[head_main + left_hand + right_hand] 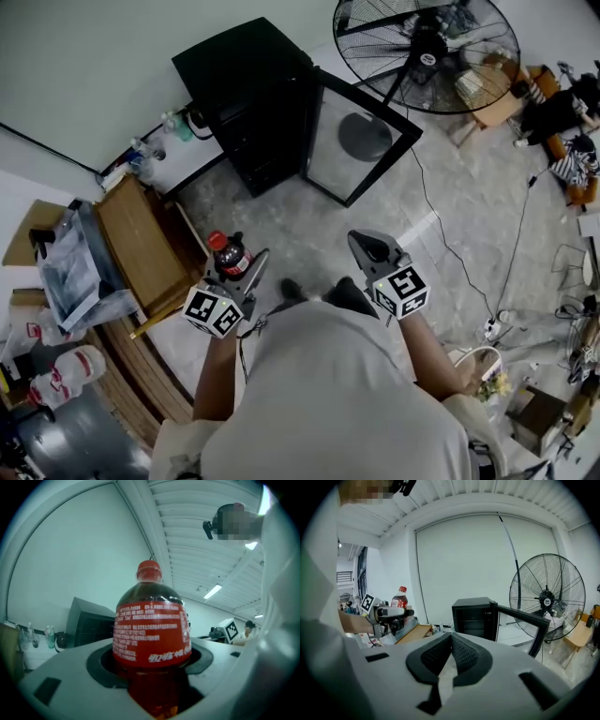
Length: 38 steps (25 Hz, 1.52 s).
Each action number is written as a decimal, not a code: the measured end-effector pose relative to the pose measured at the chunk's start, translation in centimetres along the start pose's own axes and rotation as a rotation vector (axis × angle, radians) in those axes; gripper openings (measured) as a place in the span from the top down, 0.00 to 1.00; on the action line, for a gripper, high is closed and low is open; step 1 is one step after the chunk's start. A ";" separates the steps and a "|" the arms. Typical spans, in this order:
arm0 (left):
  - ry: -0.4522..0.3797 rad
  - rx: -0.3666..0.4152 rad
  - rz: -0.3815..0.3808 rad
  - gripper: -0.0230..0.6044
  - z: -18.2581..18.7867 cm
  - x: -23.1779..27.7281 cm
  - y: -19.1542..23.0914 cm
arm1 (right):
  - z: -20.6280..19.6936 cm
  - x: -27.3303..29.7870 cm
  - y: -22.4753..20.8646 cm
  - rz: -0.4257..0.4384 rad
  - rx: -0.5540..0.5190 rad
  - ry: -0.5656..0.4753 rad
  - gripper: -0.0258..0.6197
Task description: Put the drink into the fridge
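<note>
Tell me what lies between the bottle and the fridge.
Only bare floor lies between the bottle and the fridge, whose door stands open. The head view shows this.

Bottle (pixel 150 630) fills the left gripper view, and its base drops out of sight between the jaws and off the bottom edge. From the head view, the left gripper (pixel 251 272) covers the bottle's lower half, and the label is too small to read. Far ahead, the fridge (pixel 251 103) interior is black, so no shelves can be told. The fan (pixel 427 47) loses its top to the picture's edge. The right gripper (pixel 451 638) hides the foot of the door (pixel 520 613). Near left, the bags (pixel 66 370) are too small to tell their contents.
</note>
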<state>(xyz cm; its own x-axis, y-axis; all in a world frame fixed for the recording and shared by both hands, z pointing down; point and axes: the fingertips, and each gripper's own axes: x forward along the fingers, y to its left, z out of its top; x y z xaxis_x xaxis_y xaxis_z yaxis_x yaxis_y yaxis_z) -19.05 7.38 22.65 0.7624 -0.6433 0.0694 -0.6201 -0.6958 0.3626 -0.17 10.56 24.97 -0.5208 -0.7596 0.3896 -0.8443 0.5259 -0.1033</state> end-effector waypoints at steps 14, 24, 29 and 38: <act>-0.041 -0.071 0.186 0.50 0.8 9.3 -0.2 | 1.2 4.4 -9.9 0.199 -0.023 0.030 0.96; -0.075 -0.062 0.327 0.50 -0.6 16.8 0.6 | 0.0 7.7 -16.3 0.369 -0.069 0.066 0.96; -0.061 -0.058 0.350 0.50 -1.8 19.6 1.1 | -0.4 9.2 -17.6 0.418 -0.072 0.067 0.96; -0.043 -0.092 0.363 0.50 -4.9 23.4 6.3 | -1.8 13.6 -18.8 0.412 -0.025 0.082 0.96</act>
<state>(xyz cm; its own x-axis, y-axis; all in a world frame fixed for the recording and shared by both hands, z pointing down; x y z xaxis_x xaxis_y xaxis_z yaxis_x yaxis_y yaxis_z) -4.27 -10.48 31.13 0.4868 -0.8568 0.1702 -0.8277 -0.3901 0.4033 8.84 -8.94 33.84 -0.8016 -0.4515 0.3920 -0.5637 0.7893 -0.2435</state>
